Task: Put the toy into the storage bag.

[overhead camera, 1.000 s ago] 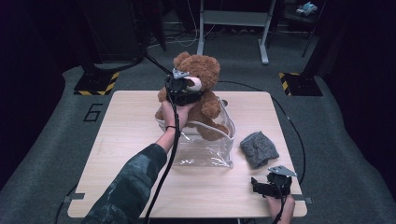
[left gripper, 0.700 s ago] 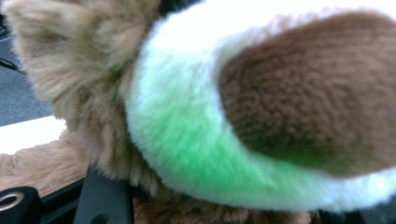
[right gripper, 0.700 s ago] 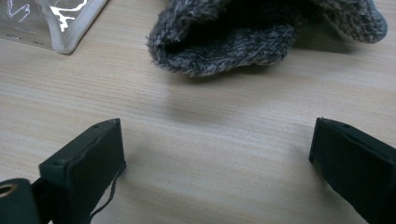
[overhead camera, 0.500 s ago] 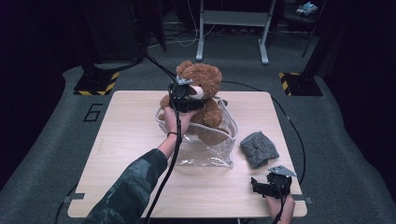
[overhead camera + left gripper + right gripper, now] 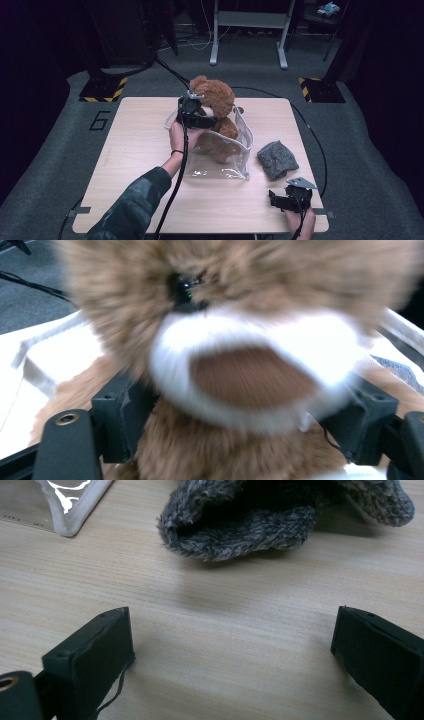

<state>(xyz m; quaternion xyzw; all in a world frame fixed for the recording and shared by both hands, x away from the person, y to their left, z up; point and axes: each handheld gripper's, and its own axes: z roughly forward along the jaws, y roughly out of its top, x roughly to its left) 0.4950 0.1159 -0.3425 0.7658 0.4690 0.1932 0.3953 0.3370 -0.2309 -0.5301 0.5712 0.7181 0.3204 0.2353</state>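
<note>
dark grey carpet surrounds a pale wooden table, with black stands and yellow-striped floor plates behind it. on the table stands a clear plastic pouch, its mouth open upward, and a brown teddy bear sits with its lower body inside the pouch while its head and shoulders rise above the rim. the left gripper is at the bear's near side, just below the head. in the left gripper view the bear's white muzzle looms close and blurred, and the two black jaws stand wide on either side of the furry neck; they have just been opening, and it seems the pads no longer press the fur, though the blur makes that hard to confirm. a grey knitted cloth lies just right of the pouch. the right gripper rests low near the table's near right corner, its jaws spread wide with bare wood between them, the cloth ahead.
</note>
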